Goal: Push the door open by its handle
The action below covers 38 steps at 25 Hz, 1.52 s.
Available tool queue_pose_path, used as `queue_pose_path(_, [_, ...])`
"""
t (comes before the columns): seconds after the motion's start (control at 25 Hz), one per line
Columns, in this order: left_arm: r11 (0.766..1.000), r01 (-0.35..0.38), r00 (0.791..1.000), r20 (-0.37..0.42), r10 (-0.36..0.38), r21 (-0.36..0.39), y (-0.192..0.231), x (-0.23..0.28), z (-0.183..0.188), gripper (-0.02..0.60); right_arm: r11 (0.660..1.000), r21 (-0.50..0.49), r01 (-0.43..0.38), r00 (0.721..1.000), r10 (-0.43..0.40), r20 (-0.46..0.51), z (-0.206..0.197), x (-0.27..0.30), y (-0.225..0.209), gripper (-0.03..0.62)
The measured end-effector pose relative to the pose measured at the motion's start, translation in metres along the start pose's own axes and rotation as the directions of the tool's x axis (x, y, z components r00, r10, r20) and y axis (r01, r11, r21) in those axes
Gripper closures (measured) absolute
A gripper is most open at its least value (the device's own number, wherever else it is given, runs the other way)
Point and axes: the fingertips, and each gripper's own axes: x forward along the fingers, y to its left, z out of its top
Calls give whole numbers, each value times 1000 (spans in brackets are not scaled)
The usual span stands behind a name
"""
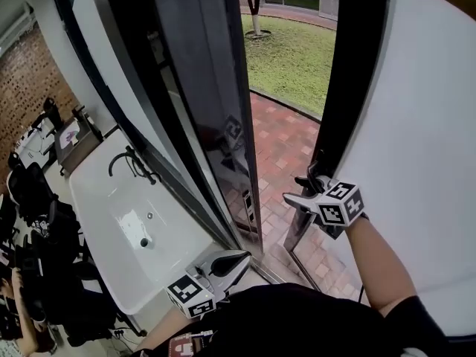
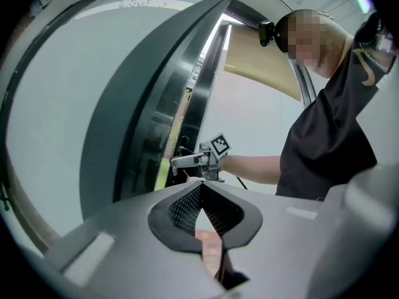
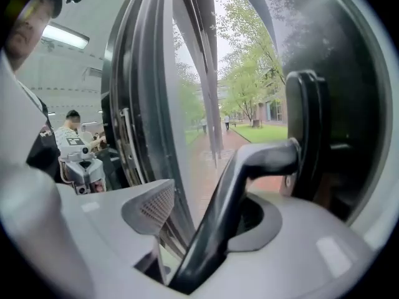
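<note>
The door's black stile point(image 1: 355, 73) stands at the right of the open gap, with its dark lever handle point(image 1: 311, 179) low on it. My right gripper point(image 1: 300, 197) is at that lever. In the right gripper view the handle point(image 3: 252, 167) runs between the jaws of my right gripper point(image 3: 206, 212) and lies against the right jaw. The left pad point(image 3: 151, 205) stands apart from it, so the jaws are open. My left gripper point(image 1: 239, 259) hangs low near my body, shut and holding nothing, and points up towards the door. The left gripper view also catches the right gripper point(image 2: 192, 159) at the stile.
A second dark glass leaf point(image 1: 201, 88) stands left of the gap. Beyond the gap lie a brick path point(image 1: 279, 140) and a lawn point(image 1: 297, 50). A white basin point(image 1: 167, 233) with a black tap point(image 1: 126, 159) is at the left, chairs and desks beyond it.
</note>
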Motion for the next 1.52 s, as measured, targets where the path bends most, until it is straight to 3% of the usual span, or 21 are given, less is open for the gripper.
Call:
queue_pose_path(0.12, [996, 85, 996, -24, -85, 2, -8, 29, -5, 586, 997, 11, 70, 997, -70, -20, -3, -11, -46, 332])
queue_pose_path(0.32, [974, 218, 975, -48, -215, 69, -4, 75, 0, 586, 980, 59, 190, 980, -186, -67, -11, -38, -132, 341])
queue_pose_path(0.52, [892, 417, 908, -124, -400, 174, -35, 103, 9, 584, 905, 94, 414, 906, -400, -138, -32, -84, -217, 444])
queue_pose_path(0.56, [890, 409, 912, -126, -390, 200, -36, 110, 11, 586, 890, 96, 446, 890, -430, -150, -34, -95, -235, 450])
queue_pose_path(0.68, [921, 267, 963, -52, -264, 283, -23, 123, 22, 583, 856, 107, 507, 856, -485, -177, -43, -126, -282, 450])
queue_pose_path(0.84, [972, 84, 996, 13, -89, 219, -3, 122, 22, 583, 794, 155, 588, 807, -562, -184, -61, -181, -339, 453])
queue_pose_path(0.92, [978, -33, 999, 5, 33, 206, 15, 124, 11, 583, 761, 183, 623, 782, -598, -174, -68, -210, -369, 457])
queue_pose_path(1.0, [966, -131, 990, -16, 138, 222, 32, 137, 1, 583, 733, 225, 642, 767, -622, -160, -78, -244, -397, 462])
queue_pose_path(1.08, [950, -172, 981, -39, 189, 260, 42, 170, -2, 583, 700, 263, 664, 745, -652, -144, -84, -281, -429, 468])
queue_pose_path(1.28, [949, -93, 992, -50, 113, 300, 37, 322, 11, 583, 592, 333, 733, 665, -728, -169, -103, -372, -512, 468])
queue_pose_path(1.4, [968, 3, 998, -60, 13, 250, 26, 414, 9, 583, 541, 356, 762, 627, -753, -199, -122, -424, -544, 468])
queue_pose_path(1.52, [977, 122, 989, -102, -105, 177, 23, 480, 3, 583, 486, 380, 787, 586, -781, -217, -145, -473, -559, 468])
